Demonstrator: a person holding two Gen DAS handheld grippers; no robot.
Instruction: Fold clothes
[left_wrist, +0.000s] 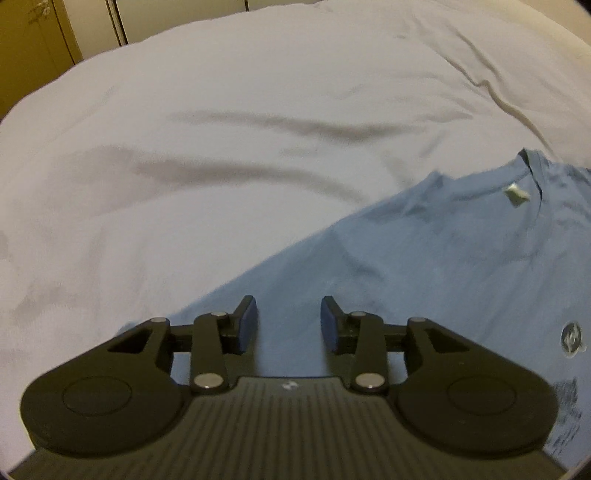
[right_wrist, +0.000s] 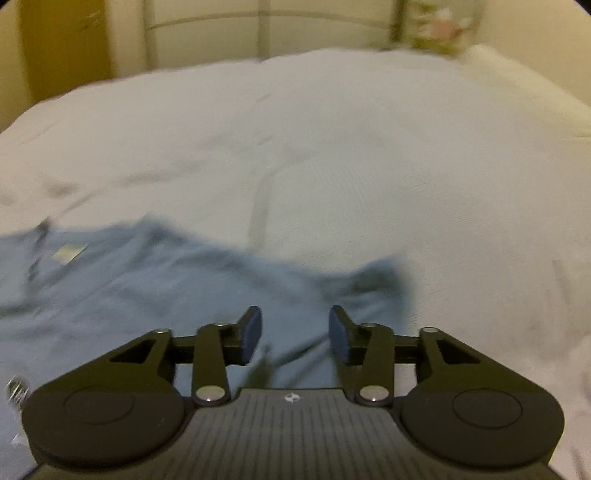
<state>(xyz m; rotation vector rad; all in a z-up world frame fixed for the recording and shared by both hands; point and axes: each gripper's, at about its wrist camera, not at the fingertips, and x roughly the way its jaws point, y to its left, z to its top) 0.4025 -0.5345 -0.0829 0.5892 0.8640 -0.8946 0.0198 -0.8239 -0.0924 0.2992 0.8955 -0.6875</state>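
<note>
A light blue T-shirt (left_wrist: 424, 258) lies spread on a white bedsheet (left_wrist: 221, 166), its collar and white neck label (left_wrist: 517, 194) at the right in the left wrist view. My left gripper (left_wrist: 289, 321) hovers open over the shirt's left edge, nothing between its blue pads. In the right wrist view the same T-shirt (right_wrist: 147, 280) fills the lower left, blurred, with its right sleeve (right_wrist: 380, 280) rumpled ahead. My right gripper (right_wrist: 295, 330) is open just above the cloth near that sleeve, holding nothing.
The white bedsheet (right_wrist: 369, 147) stretches far ahead with long creases (left_wrist: 295, 129). Wooden cupboard doors (left_wrist: 44, 33) stand beyond the bed's far left edge. A headboard (right_wrist: 258, 33) and a patterned pillow (right_wrist: 439, 26) lie at the far end.
</note>
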